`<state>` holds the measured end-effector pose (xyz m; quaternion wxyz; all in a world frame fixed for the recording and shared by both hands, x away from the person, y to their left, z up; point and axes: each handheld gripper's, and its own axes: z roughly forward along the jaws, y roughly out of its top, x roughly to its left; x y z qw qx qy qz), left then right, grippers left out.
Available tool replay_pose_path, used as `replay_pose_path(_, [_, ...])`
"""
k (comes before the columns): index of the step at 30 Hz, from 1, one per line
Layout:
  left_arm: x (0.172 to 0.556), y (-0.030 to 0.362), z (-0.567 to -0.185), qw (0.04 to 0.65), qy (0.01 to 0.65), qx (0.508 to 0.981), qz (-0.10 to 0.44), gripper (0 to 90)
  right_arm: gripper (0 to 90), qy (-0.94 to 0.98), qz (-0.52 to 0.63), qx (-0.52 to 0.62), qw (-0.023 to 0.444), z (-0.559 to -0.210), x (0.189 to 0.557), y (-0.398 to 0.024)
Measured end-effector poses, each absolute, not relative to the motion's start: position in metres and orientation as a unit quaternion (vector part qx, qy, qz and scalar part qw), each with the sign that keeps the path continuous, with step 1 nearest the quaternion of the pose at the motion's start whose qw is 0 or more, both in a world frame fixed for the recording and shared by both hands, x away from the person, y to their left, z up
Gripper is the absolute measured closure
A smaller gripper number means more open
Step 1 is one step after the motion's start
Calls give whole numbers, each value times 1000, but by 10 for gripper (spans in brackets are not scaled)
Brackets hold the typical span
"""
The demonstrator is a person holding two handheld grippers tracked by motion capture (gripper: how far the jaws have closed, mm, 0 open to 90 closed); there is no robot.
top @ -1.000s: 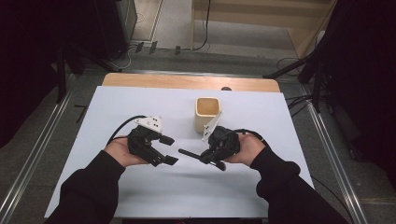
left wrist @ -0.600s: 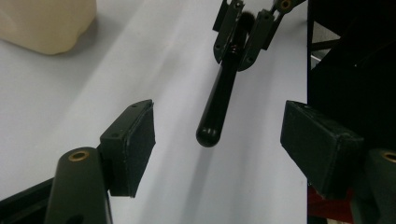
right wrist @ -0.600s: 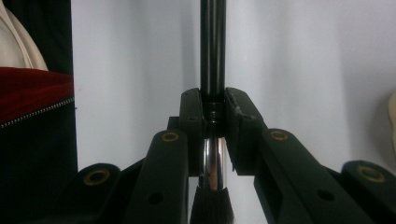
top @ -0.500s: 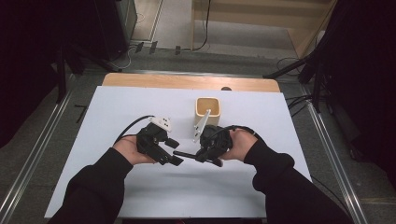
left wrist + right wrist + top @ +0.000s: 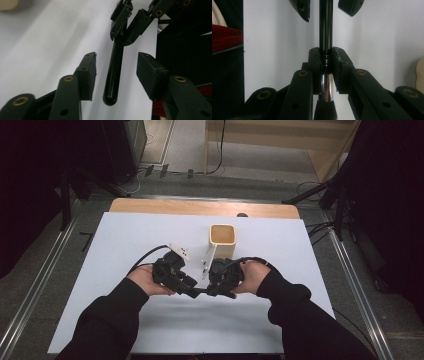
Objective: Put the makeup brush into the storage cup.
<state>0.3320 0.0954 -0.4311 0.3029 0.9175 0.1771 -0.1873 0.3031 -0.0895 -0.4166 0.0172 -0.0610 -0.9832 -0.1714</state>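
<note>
A black makeup brush (image 5: 325, 25) with a silver ferrule and dark bristles lies level above the white table. My right gripper (image 5: 326, 65) is shut on it at the ferrule. In the high view the right gripper (image 5: 216, 289) and left gripper (image 5: 191, 290) meet tip to tip at the middle of the table, with the brush (image 5: 202, 291) between them. My left gripper (image 5: 119, 71) is open, its pads (image 5: 87, 75) on either side of the brush handle (image 5: 114, 67) without touching it. The right gripper (image 5: 127, 25) shows beyond, clamped on the far end.
A tan square cup (image 5: 222, 240) stands just behind the hands, with a white stick (image 5: 207, 260) leaning at its left side. The white table cover (image 5: 125, 245) spreads wide on the left and front. A wooden edge (image 5: 200, 207) runs along the back.
Both hands have come together at the table's middle. The left gripper's open jaws now straddle the handle of the brush that the right gripper holds.
</note>
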Motion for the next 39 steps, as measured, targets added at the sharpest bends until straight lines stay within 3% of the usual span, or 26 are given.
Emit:
replay_pose_path(11, [333,86,-441,271,192,916,-225,660,788,-986,-163,-41,10,-418,299,-85])
replay_pose_path(22, [332,87,-443,265,172,921,-228,768,788,-986,-167,-20,4,-419,296,-82])
replay_pose_path(39, [335,92,-447,280,166,912,-251,795,782,-985,-173,-9,-3,-418,293,-81])
